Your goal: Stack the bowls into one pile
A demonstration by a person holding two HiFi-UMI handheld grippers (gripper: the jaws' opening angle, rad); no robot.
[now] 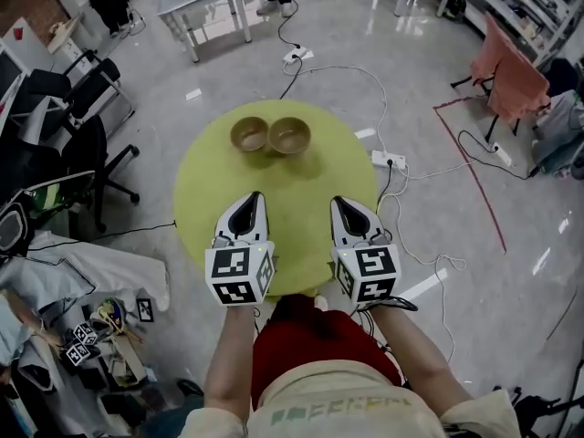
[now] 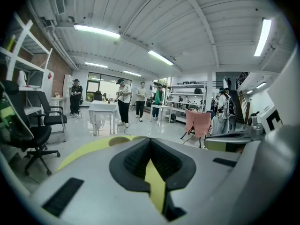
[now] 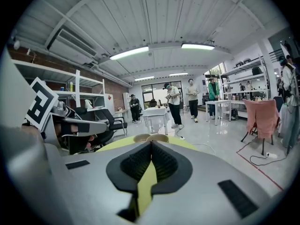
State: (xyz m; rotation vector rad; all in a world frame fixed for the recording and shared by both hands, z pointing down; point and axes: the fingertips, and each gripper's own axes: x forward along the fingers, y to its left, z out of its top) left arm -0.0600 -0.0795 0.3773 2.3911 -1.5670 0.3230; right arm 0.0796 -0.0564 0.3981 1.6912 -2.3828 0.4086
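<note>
Two brown bowls, the left bowl (image 1: 248, 135) and the right bowl (image 1: 289, 136), are set side by side, rims touching or nearly so, near the far edge of the round yellow-green bench (image 1: 205, 194). They are judged stiff, fairly light, smooth and perhaps breakable, so each is best pinched across its rim wall. The left tool (image 1: 255, 196) and the right tool (image 1: 337, 200) are held over the near edge, well apart from the bowls, each with jaws closed together on nothing.

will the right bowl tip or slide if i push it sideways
Probably slides: the right bowl looks wide and low, upright on the flat table. Pushed left, it would likely bump the left bowl, which sits close beside it. It looks rigid, so a rim grip should not flex it; its weight can't be judged.
</note>
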